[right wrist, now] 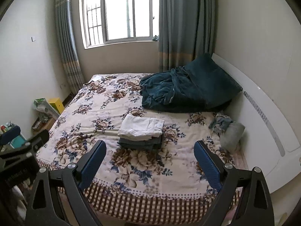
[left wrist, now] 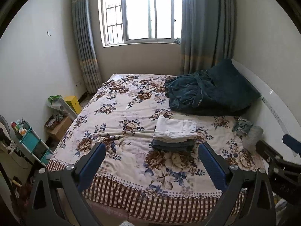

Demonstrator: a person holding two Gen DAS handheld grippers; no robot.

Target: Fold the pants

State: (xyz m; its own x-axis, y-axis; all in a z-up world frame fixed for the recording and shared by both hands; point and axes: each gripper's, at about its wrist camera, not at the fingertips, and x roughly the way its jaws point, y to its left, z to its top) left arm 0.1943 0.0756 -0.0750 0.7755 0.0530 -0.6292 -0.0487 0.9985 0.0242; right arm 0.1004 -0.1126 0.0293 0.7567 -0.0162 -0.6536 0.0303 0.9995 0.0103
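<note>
At the bottom of each wrist view, the left gripper (left wrist: 150,150) and right gripper (right wrist: 150,148) hang over the bed's (left wrist: 131,169) near edge, jaws wide apart and holding nothing. Just beyond, at frame center, folded white pants (right wrist: 141,126) top a darker folded stack (right wrist: 139,142). A teal blanket (right wrist: 180,92) lies farther back, upper right.

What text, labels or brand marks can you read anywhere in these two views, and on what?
None is legible.
Left tool's body, seen from the right wrist: pale lettering, too blurred to read.
Right tool's body, seen from the left wrist: faint marks, unreadable.
White folded pants: small tag, too small to read.
Green package beside the bed: print unreadable.
</note>
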